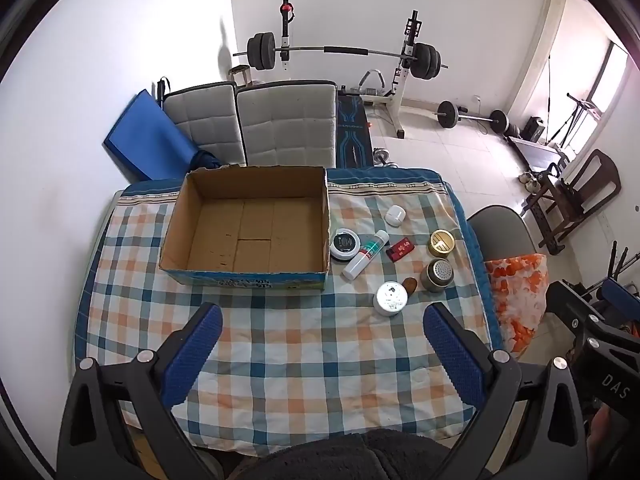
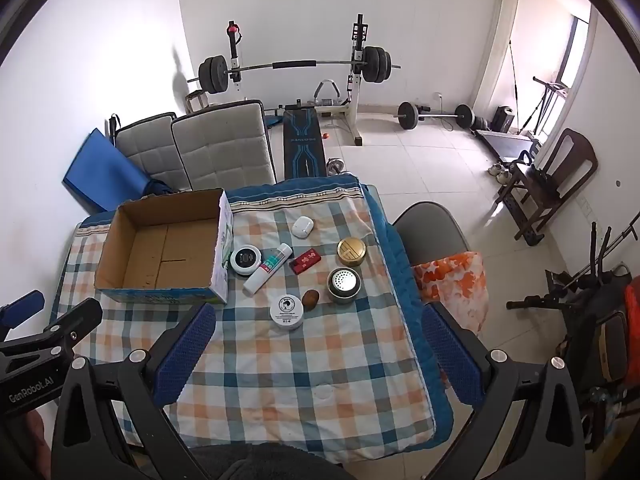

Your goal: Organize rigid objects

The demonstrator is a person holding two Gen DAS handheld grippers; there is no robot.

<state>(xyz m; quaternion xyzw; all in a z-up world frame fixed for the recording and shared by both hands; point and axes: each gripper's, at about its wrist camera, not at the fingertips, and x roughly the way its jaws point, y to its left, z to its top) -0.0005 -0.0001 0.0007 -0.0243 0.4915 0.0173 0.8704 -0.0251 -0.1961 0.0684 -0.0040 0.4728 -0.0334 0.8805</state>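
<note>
Both wrist views: high, angled down, shared table (image 1: 280, 344).

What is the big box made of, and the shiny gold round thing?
The box looks like plain brown cardboard: dull, with fold lines on its floor and a ragged top edge. Its outside is printed blue. The gold tin is probably metal: its lid has a brushed, shiny gleam. It could also be gold-coated plastic; the pictures cannot settle that.

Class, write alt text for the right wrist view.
An open claw hovers over a checked tablecloth, where an empty cardboard box sits left of scattered small items: round tins, a white tube, a red packet. Gym equipment stands behind.
</note>
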